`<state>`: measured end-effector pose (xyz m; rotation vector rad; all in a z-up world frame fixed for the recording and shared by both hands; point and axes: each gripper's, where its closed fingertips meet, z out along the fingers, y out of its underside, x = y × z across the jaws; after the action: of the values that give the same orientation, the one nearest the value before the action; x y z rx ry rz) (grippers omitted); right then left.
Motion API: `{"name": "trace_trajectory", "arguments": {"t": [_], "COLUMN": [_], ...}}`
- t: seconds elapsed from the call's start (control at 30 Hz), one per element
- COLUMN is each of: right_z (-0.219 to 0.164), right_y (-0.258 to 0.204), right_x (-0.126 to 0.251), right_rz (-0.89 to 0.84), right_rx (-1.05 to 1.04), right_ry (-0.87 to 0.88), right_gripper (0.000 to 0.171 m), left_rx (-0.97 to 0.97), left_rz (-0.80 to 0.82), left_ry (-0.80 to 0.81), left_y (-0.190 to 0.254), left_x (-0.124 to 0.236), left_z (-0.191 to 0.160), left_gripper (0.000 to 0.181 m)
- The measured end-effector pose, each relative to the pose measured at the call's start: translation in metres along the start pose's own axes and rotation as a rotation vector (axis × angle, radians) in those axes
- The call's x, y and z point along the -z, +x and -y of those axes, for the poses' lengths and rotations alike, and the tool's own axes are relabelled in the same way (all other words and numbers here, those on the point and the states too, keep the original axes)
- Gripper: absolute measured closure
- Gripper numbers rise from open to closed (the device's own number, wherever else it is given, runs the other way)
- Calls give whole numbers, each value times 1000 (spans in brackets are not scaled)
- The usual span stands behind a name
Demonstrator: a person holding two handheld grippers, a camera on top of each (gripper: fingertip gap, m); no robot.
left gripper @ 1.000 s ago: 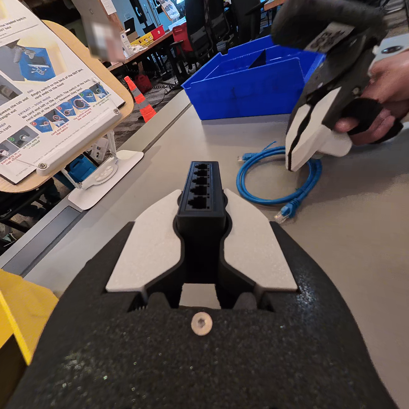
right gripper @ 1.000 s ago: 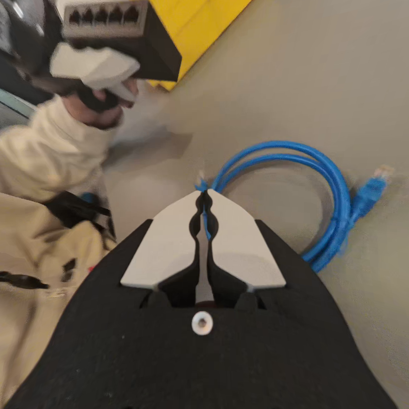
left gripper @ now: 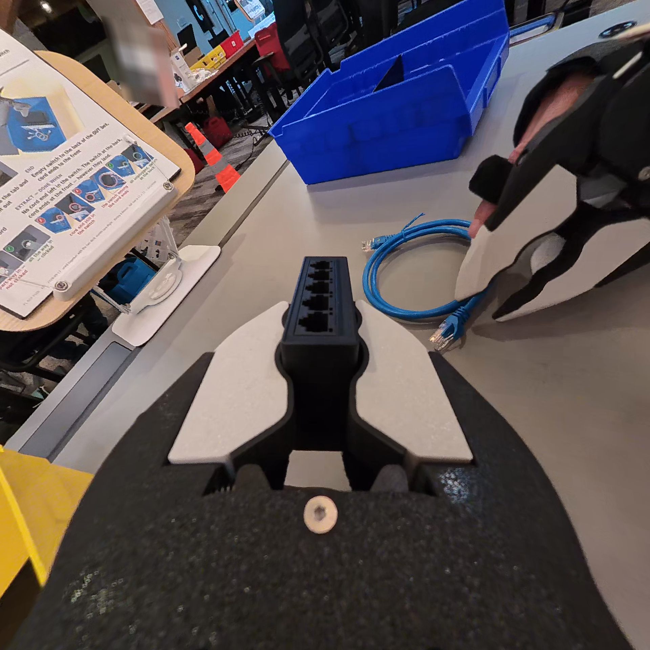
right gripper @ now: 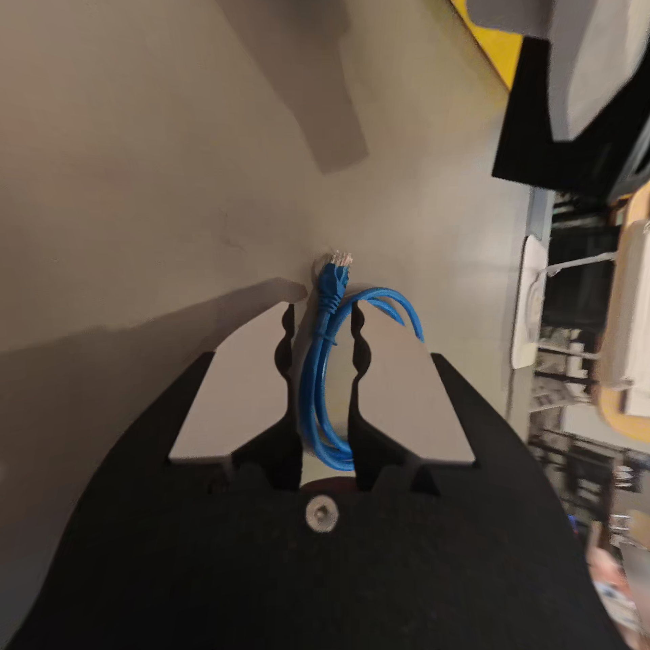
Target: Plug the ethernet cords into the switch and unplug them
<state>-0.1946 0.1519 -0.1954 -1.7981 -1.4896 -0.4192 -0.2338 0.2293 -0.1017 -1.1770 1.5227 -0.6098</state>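
While the black switch [left gripper: 322, 309] was clamped, ports up, in the left hand-held gripper [left gripper: 322, 318] for plugging, the right hand-held gripper [right gripper: 322, 309] was lowered, fingers apart, astride the blue ethernet cord [right gripper: 322, 380] coiled on the worktop [left gripper: 527, 387].

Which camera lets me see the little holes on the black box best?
The left wrist view. There the switch sits shut between the left gripper jaws with its row of empty ports facing the camera, sharp and close. The right wrist view shows only a blurred dark block at its upper right edge, no ports visible.
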Motion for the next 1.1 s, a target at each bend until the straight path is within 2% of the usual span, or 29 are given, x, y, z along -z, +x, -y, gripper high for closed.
{"name": "trace_trajectory", "arguments": {"t": [0.13,0.33,0.5,0.7,0.87,1.0,1.1], "right_z": [-6,-10,-12,-14,-16,-15,-12], "right_y": [4,5,3,4,6,12,22], "right_x": [-6,-8,-12,-14,-15,-7,5], "right_rz": [-58,-66,-66,-13,-50,27,146], "right_rx": [142,155,116,-55,-105,-327,-534], "right_ry": [-48,-58,-52,-7,-6,65,123], "right_gripper": [145,150,160,162,163,163,163], "left_rx": [-29,-42,-51,-62,-61,-81,-136], "left_rz": [12,18,15,6,5,11,26], "left_ry": [-9,-17,-19,-18,-13,-15,-29], "left_y": [0,-1,1,6,6,5,6], "left_x": [1,2,2,0,1,2,1], "left_z": [0,-2,-2,1,3,2,0], "left_gripper": [152,152,152,152,152,152,152]}}
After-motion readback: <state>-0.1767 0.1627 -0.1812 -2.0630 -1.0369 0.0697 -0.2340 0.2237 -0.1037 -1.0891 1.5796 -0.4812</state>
